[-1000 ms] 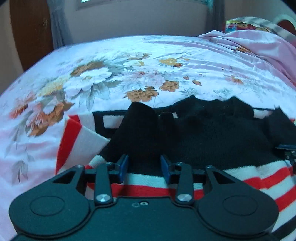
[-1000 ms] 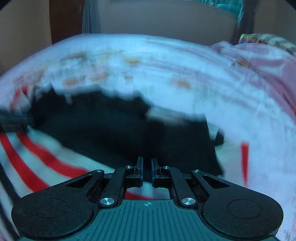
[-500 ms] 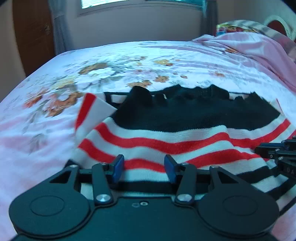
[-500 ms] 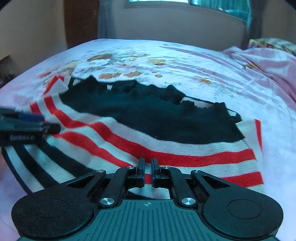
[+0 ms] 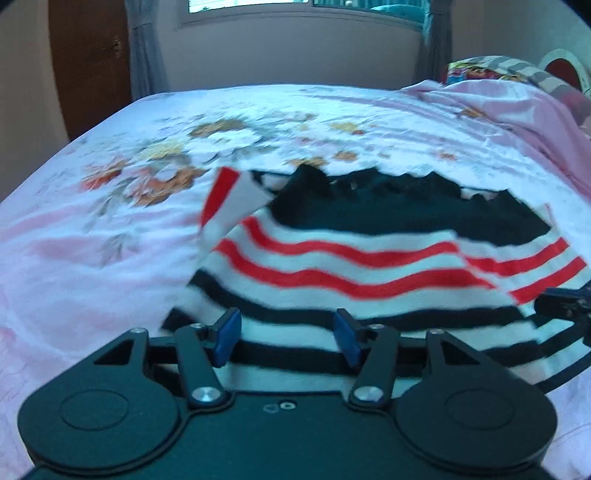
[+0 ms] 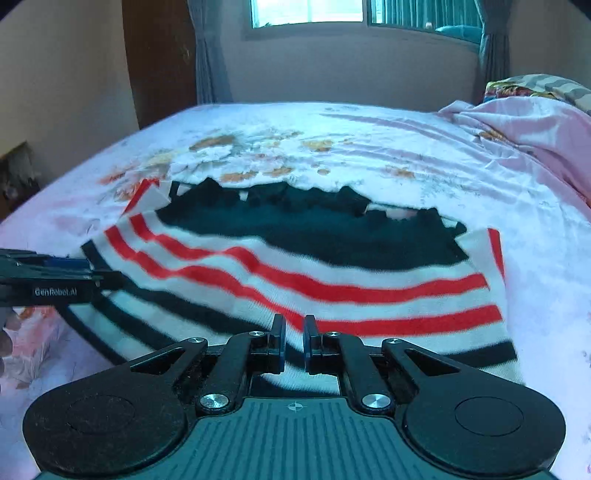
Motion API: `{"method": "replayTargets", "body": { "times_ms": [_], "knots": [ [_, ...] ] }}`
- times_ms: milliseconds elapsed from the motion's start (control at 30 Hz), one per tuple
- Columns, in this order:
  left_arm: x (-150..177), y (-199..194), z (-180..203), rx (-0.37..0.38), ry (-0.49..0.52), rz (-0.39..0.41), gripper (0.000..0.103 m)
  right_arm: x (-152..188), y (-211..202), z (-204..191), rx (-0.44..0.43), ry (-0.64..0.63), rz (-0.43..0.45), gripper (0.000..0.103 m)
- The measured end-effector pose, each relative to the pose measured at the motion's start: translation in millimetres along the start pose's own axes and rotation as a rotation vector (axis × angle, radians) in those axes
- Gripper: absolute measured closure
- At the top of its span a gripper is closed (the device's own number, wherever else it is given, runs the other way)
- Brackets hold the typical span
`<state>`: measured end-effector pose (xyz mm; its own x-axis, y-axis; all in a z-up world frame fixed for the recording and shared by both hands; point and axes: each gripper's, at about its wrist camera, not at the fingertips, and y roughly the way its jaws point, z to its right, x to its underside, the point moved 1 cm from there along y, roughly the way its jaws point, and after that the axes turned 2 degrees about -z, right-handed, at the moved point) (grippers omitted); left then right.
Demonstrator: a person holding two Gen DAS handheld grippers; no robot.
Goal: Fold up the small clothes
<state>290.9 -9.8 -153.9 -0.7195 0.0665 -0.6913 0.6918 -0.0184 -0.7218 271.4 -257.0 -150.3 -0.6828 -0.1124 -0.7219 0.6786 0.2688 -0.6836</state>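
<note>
The striped sweater (image 6: 306, 273) lay spread on the bed (image 6: 388, 147), over the flowered sheet, toward the bed's near edge and about midway between its left and right sides. Its black part lay toward the far edge, then white bands with red stripes, then white with black stripes nearest the cameras. One corner at the left (image 5: 225, 199) was turned over, showing a red edge on white. The left gripper (image 5: 286, 341) stood over the black-striped hem with its jaws opening; the blue pads (image 5: 225, 338) were apart, the hem showed between them, and neither pad pressed on the cloth. The right gripper (image 6: 293, 345) was pressed nearly together, with only a thin slot between its fingers; the hem lay in that slot and ran under the fingers, and whether the cloth was truly pinched there could not be told for certain, though it looked caught. In the right wrist view the left gripper came in from the left edge beside the sweater's left side. A rumpled pink blanket (image 6: 535, 136) lay heaped at the bed's far right corner. A window (image 6: 306, 14) with grey curtains stood in the wall beyond the bed.
</note>
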Motion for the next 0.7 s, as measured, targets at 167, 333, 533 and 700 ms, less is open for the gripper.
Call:
{"method": "replayTargets", "body": {
  "times_ms": [167, 333, 533, 700],
  "knots": [
    [3.8, -3.9, -0.4, -0.006, 0.005, -0.023, 0.048, 8.8, 11.7, -4.5, 0.023, 0.020, -0.076, 0.091],
    [10.3, -8.9, -6.6, -0.005, -0.006, -0.019, 0.045, 6.1, -13.4, -4.2, 0.051, 0.022, 0.022, 0.039],
    [14.9, -4.8, -7.2, -0.008, -0.008, -0.035, 0.045, 22.2, -1.7, 24.4, 0.136, 0.080, -0.056, 0.040],
    [12.9, -10.2, -9.0, 0.001, -0.041, -0.044, 0.045, 15.9, -17.1, 17.8, 0.115, 0.103, -0.011, 0.039]
  ]
}}
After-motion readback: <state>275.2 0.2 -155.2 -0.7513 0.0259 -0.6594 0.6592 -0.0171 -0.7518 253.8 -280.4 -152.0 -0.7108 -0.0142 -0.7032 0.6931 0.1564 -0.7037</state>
